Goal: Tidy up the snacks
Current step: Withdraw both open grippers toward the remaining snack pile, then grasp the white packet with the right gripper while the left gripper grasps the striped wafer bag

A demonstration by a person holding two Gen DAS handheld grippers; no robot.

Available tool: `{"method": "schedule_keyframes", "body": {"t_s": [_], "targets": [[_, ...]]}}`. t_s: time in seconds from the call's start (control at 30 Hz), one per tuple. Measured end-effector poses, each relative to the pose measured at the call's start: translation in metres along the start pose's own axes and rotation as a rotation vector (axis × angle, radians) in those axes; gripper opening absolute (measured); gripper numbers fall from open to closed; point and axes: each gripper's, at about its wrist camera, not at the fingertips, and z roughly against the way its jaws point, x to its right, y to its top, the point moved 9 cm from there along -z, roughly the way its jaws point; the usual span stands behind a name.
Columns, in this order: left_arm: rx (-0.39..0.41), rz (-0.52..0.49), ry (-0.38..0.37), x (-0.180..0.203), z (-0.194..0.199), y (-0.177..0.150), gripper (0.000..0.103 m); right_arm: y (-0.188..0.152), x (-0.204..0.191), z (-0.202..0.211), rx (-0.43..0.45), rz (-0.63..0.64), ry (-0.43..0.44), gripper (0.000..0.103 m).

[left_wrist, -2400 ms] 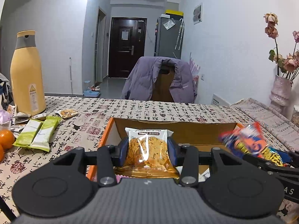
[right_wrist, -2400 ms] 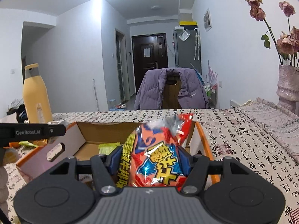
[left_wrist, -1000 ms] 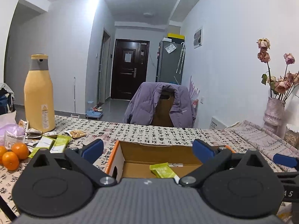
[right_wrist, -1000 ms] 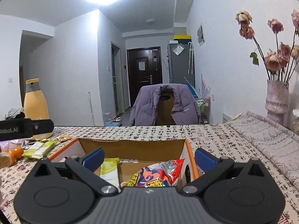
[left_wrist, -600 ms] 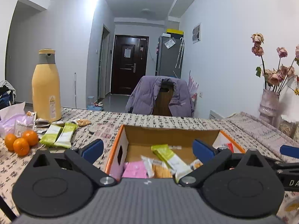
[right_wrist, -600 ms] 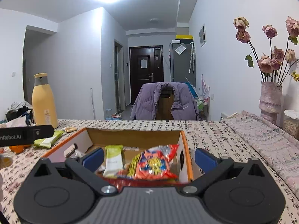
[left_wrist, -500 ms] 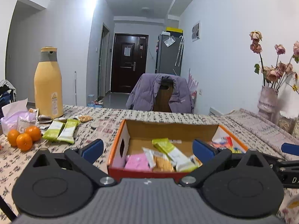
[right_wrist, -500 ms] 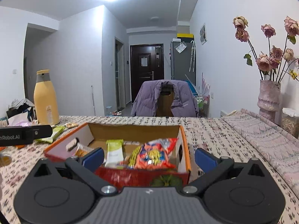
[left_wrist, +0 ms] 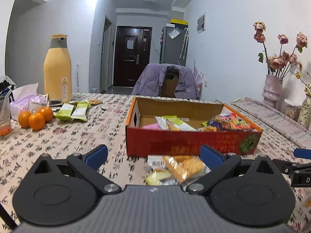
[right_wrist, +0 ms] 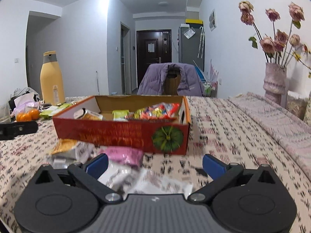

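Note:
A red-orange cardboard box [left_wrist: 175, 141] stands on the patterned tablecloth and holds several snack packs, among them a colourful red bag [right_wrist: 155, 111] and a green bar [left_wrist: 178, 123]. It also shows in the right wrist view [right_wrist: 108, 134]. My left gripper [left_wrist: 153, 153] is open and empty, just in front of the box. Orange cracker packs [left_wrist: 180, 167] lie on the cloth between its fingers. My right gripper [right_wrist: 154, 162] is open and empty near the box's front right corner. A pink pack [right_wrist: 124, 154] and white packs [right_wrist: 124, 174] lie on the cloth under it.
Two green bars [left_wrist: 72, 111], oranges [left_wrist: 36, 116] and a tall yellow bottle [left_wrist: 57, 68] are on the left of the table. A vase of dried roses [right_wrist: 275, 79] stands at the right. A chair with a purple jacket [left_wrist: 165, 81] is behind the table.
Both grippers let go of their snack bags into the box, opened, and drew back towards me and lower. Loose packs in front of the box have come into view.

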Motion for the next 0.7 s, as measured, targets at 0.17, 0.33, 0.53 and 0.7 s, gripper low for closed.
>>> {"method": "schedule_keyframes", "body": {"t_s": [0.17,0.33,0.53,0.7], "targets": [[-0.035,-0.007,-0.005,-0.003,0.004,-0.015,0.103,-0.02,0.006,0.001,-0.048,-0.01,-0.009,0.103],[-0.064,-0.014,-0.017,0.0,0.003,-0.025,0.103,-0.032,0.005,-0.006,-0.095,-0.003,-0.013,0.103],[-0.074,-0.009,-0.029,0.003,0.002,-0.029,0.103,-0.029,0.009,-0.022,-0.133,-0.019,-0.052,0.103],[-0.078,-0.002,-0.033,0.005,0.002,-0.03,0.103,-0.027,0.018,-0.041,-0.188,-0.093,-0.047,0.101]]}}
